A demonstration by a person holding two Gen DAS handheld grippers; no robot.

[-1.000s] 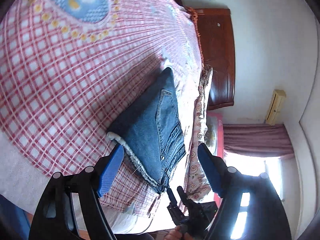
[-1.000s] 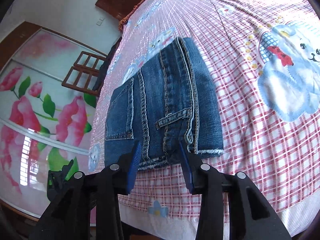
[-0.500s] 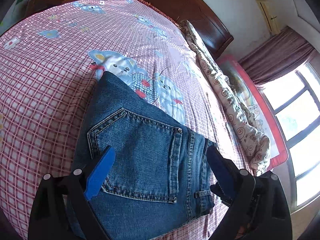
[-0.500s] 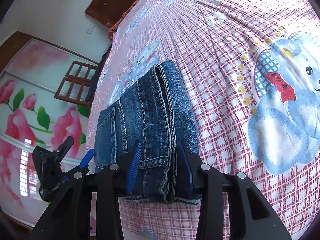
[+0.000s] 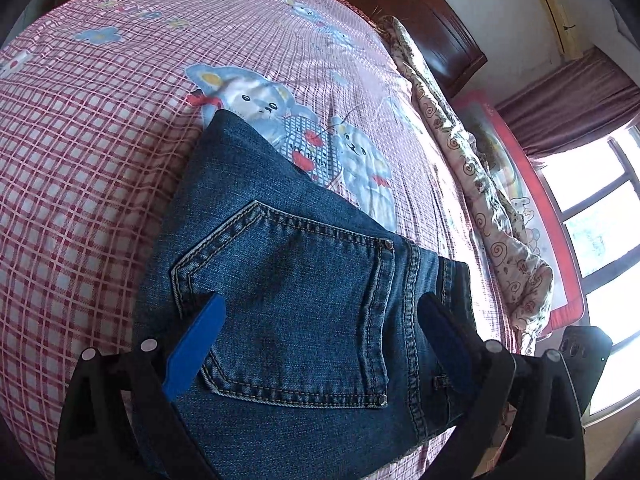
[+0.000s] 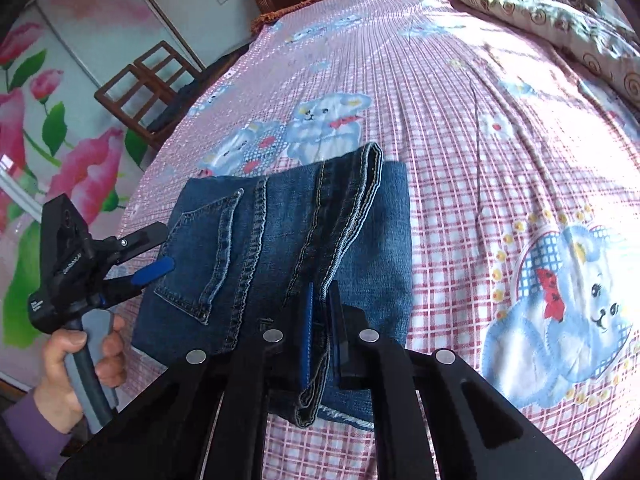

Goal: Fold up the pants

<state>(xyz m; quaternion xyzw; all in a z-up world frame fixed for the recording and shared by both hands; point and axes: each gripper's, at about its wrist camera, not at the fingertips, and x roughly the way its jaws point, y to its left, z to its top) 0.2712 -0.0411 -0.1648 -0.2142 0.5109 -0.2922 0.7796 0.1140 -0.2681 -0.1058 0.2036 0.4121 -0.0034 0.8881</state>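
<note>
Folded blue jeans [image 5: 300,280] lie on a pink checked bedsheet [image 5: 80,140], back pocket up. My left gripper [image 5: 320,304] hovers over that pocket; its jaws are opening wide and the blue pads press on nothing. In the right wrist view the same left gripper [image 6: 162,250] sits at the left edge of the jeans [image 6: 260,248], held by a person's hand [image 6: 64,380]. My right gripper [image 6: 322,292] is shut on a seamed denim edge at the near side of the jeans, and a strip of it hangs down between the fingers.
The sheet [image 6: 460,120] carries blue bear prints. A patterned quilt [image 5: 480,184] runs along the far side by a dark wooden headboard [image 5: 420,12]. A wooden chair [image 6: 148,84] stands beside the bed, before a wardrobe with a flower print. A bright window [image 5: 600,208] is at the right.
My right gripper has closed on the denim edge that lay between its fingers. My left gripper has swung round from the frayed hem to above the back pocket and spread wider.
</note>
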